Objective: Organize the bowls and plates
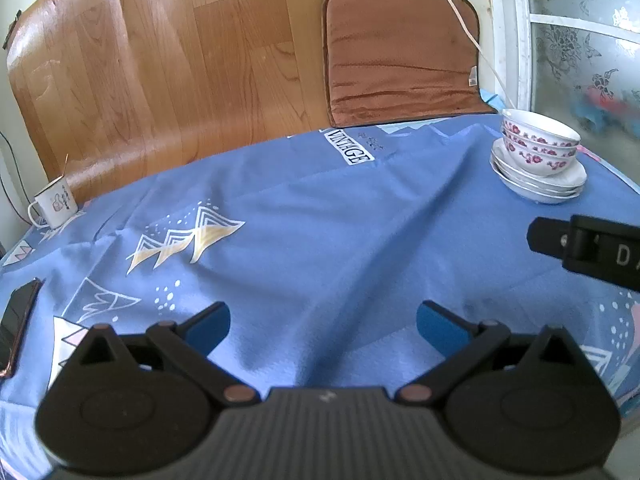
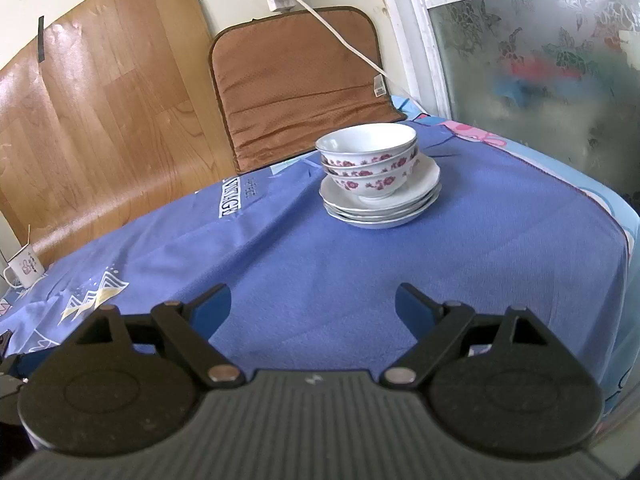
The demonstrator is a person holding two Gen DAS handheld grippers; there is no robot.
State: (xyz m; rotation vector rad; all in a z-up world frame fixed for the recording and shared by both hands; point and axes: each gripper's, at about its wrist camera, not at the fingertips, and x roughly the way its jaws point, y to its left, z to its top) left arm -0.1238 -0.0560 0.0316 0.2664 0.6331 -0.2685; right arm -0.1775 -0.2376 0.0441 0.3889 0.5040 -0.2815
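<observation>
Three white bowls with red flowers (image 2: 370, 162) are nested and stand on a stack of white plates (image 2: 420, 196) on the blue tablecloth, at the far side of the table. The same bowls (image 1: 538, 146) and plates (image 1: 560, 188) show at the far right in the left wrist view. My right gripper (image 2: 314, 308) is open and empty, well short of the stack. My left gripper (image 1: 323, 322) is open and empty over bare cloth, left of the stack. The black body of the right gripper (image 1: 588, 250) shows at the right edge of the left wrist view.
A white enamel mug (image 1: 54, 204) stands at the table's far left edge. A dark phone (image 1: 18, 320) lies at the left edge. A brown cushion (image 2: 296, 80) and a wood-pattern board (image 1: 160, 72) lean on the wall behind. A white cable (image 2: 340, 36) hangs down to the table.
</observation>
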